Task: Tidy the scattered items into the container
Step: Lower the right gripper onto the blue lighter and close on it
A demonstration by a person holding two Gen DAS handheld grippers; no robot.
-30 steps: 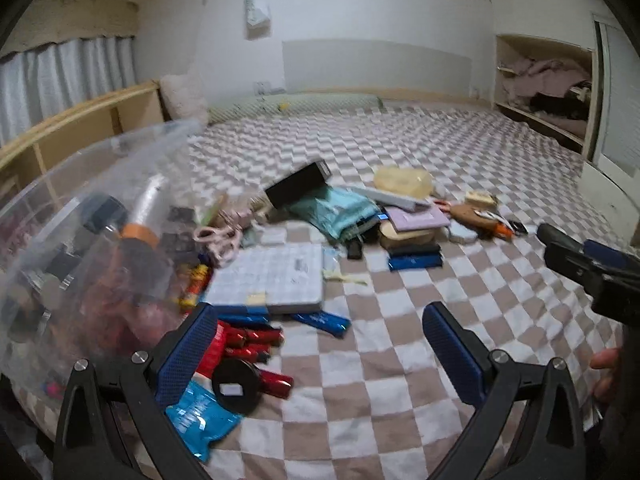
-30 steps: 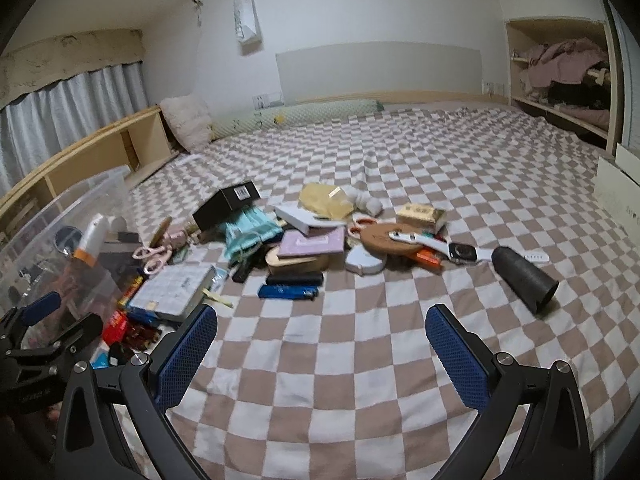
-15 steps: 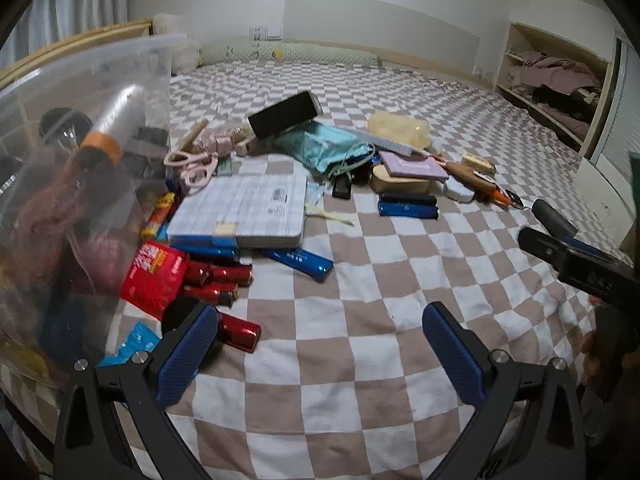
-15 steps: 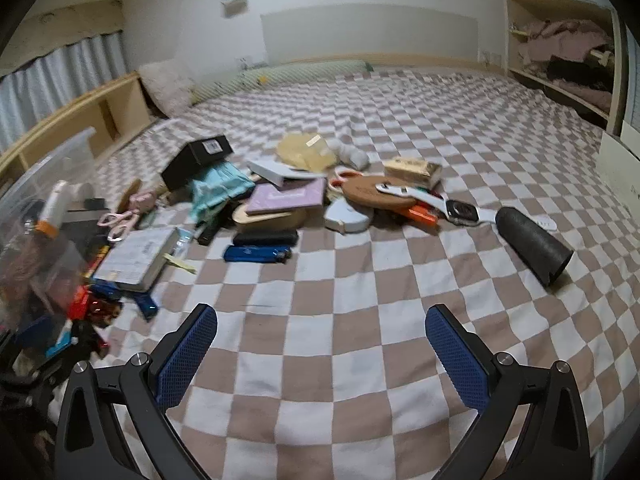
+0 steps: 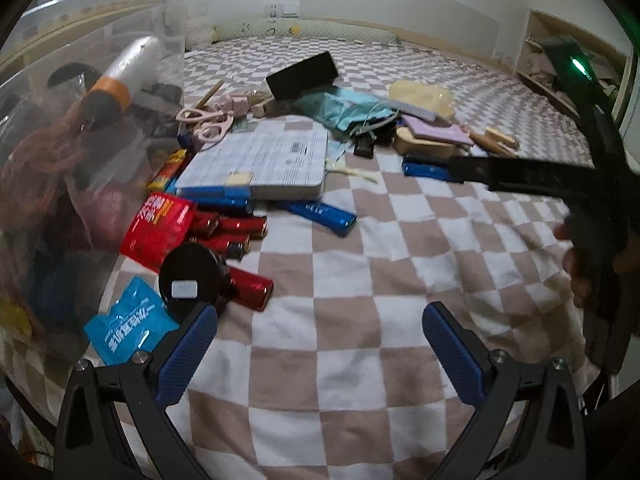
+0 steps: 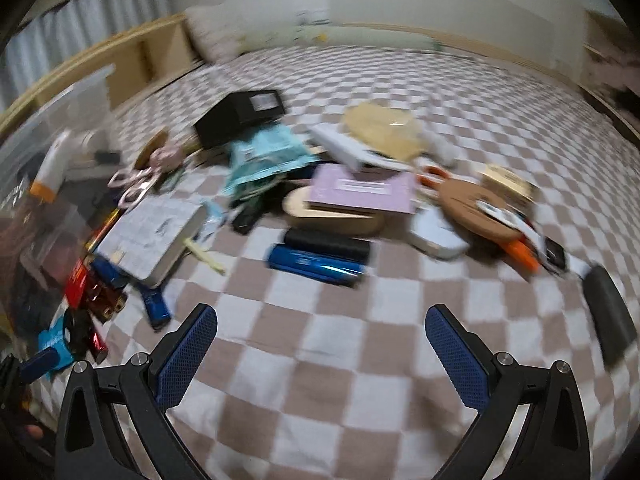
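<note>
Scattered items lie across a checked bedspread [image 5: 360, 280], and the clear plastic container [image 5: 80, 120] meant for them stands at the left edge, already partly filled. Nearest the left gripper [image 5: 320, 344], whose blue pads stand wide apart with nothing between them, sit a black round disc [image 5: 188, 276], a light blue packet [image 5: 128, 328] and red cylinders [image 5: 236, 228] touching a red packet [image 5: 160, 224] — all just beside the container wall. Beyond them a white flat box [image 5: 264, 160] rests on blue tubes, with pink scissors [image 5: 208, 124] behind it.

The right gripper [image 6: 320, 344] is equally wide and empty; its view is smeared by motion. Ahead of it lie a blue tube [image 6: 316, 266] and a black one [image 6: 328, 242] side by side, then a lilac booklet [image 6: 360, 192] on a wooden piece, and farther still a black box [image 6: 240, 116].

The sensible pick for the left looks like one red cylinder — approached across its width, clear of the disc, so that neighbours do not roll.
</note>
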